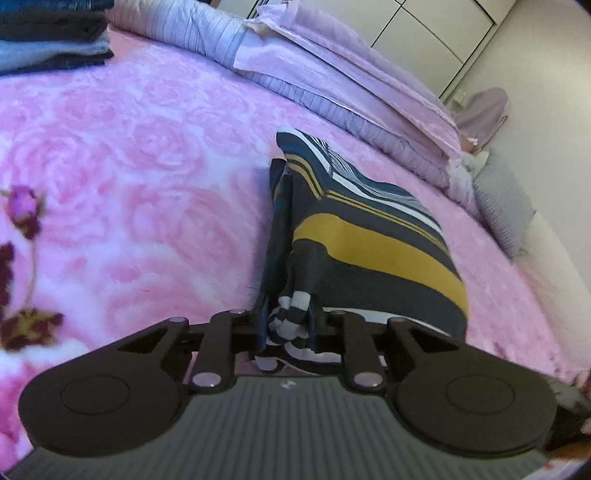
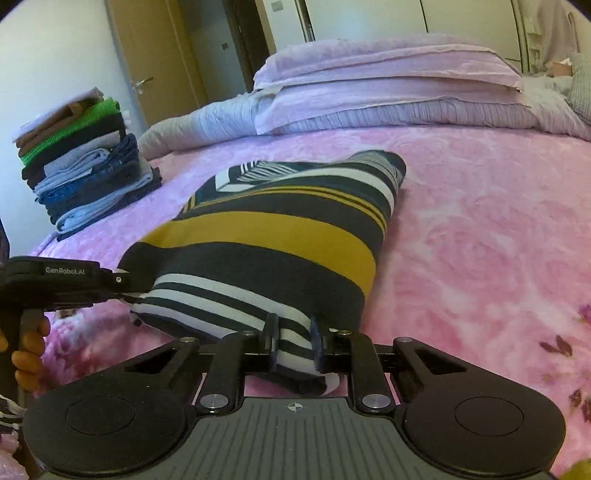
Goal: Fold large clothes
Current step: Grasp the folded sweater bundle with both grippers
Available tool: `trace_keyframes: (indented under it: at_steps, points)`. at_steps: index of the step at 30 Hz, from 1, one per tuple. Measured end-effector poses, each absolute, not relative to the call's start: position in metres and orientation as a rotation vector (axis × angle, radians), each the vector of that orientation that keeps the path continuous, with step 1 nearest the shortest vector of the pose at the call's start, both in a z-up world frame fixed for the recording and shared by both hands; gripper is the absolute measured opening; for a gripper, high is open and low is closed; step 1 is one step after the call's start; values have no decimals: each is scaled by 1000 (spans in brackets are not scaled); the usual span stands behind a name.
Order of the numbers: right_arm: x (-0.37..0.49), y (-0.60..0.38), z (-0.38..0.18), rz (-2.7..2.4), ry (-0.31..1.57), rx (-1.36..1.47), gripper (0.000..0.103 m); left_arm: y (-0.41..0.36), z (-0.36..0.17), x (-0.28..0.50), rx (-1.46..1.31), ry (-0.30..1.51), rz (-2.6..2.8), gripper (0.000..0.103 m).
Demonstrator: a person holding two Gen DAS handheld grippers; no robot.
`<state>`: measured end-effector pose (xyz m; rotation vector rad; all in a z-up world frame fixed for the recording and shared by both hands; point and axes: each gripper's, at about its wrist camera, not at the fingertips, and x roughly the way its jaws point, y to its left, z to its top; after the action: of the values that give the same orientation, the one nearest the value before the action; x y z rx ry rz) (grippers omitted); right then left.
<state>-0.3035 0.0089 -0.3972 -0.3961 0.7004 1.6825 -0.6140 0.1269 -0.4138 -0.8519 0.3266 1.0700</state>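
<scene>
Here both grippers (image 1: 289, 325) (image 2: 295, 341) pinch the striped garment (image 2: 273, 236).

Garment (image 2: 280, 236): dark navy, mustard band, white stripes. Blanket (image 2: 480, 229): pink rose print. Stack at 10 o'clock (image 2: 85, 162): blues, green, brown.

- A bedroom in a home: a bed (image 2: 461, 229) spread with a pink rose-patterned blanket fills both views.
- Folded lilac quilts (image 2: 388, 92) lie piled along its far side.
- A stack of folded clothes (image 2: 85, 166) sits on one corner.
- A wooden door (image 2: 155, 66) and pale wardrobe doors (image 2: 424, 18) stand behind.
</scene>
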Motion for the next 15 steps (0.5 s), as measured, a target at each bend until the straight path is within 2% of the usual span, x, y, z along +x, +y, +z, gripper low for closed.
trace_keyframes:
  at_steps: [3,5,6,9,15]
  points:
    - [-308,12,-384,1660,719,-442,21,119,-404,-611,-864,353,1132,27]
    - [-307,2,-376,1627,729,-441,59,106,-392,-614,-904,322,1165,28]
    - [-304,-6,-373,1615,737,-424,64,97,-386,-616,-925,291,1157,31]
    - [-289,-25,-372,1597,807,-318,65,73,-381,-613,-1026,193,1085,55]
    - [-242,-34,-382,1506,1005,-144,65,68,-418,-584,-1249,42,1060,56]
